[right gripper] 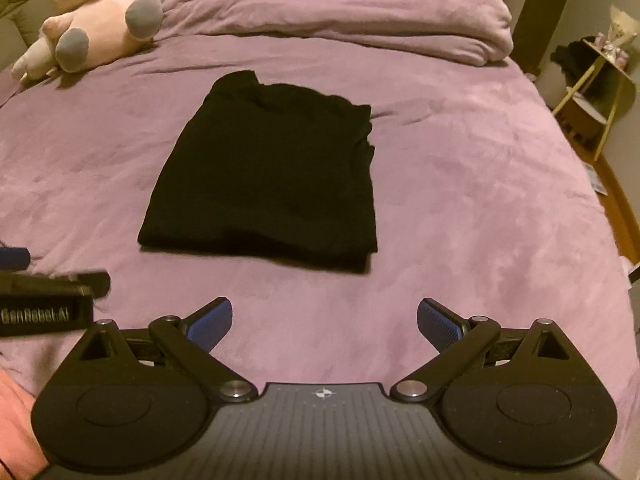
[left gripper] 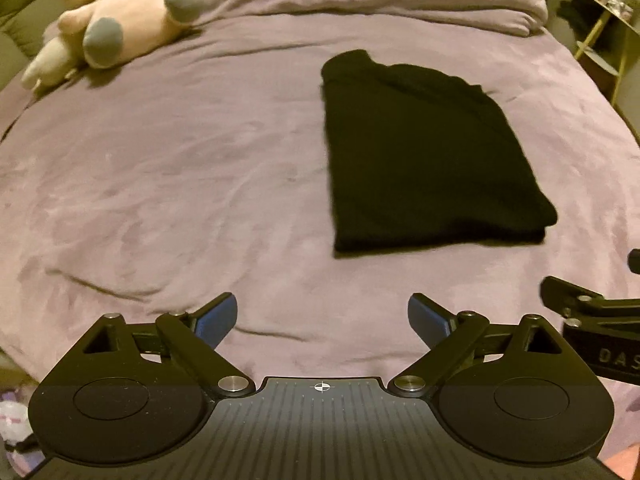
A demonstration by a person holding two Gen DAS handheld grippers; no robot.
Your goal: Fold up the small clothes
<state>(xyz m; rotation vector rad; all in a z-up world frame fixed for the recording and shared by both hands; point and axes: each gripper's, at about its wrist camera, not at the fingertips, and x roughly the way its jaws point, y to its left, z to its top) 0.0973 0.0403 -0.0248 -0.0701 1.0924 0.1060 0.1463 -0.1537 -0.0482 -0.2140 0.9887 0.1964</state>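
You're in a home bedroom: a bed (right gripper: 480, 160) with purple bedding, plush toys (right gripper: 100, 12) near the pillows, a bedside shelf (right gripper: 596, 92).

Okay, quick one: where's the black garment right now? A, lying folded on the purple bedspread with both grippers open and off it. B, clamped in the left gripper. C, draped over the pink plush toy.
A: the folded black garment lies flat on the purple bedspread, and the left gripper and right gripper are both open, short of it.

A pink plush toy (right gripper: 100, 16) lay at ten o'clock on the purple bedspread (right gripper: 460, 184), a rumpled duvet (right gripper: 340, 4) at twelve, a small yellow-legged side table (right gripper: 596, 92) at two.
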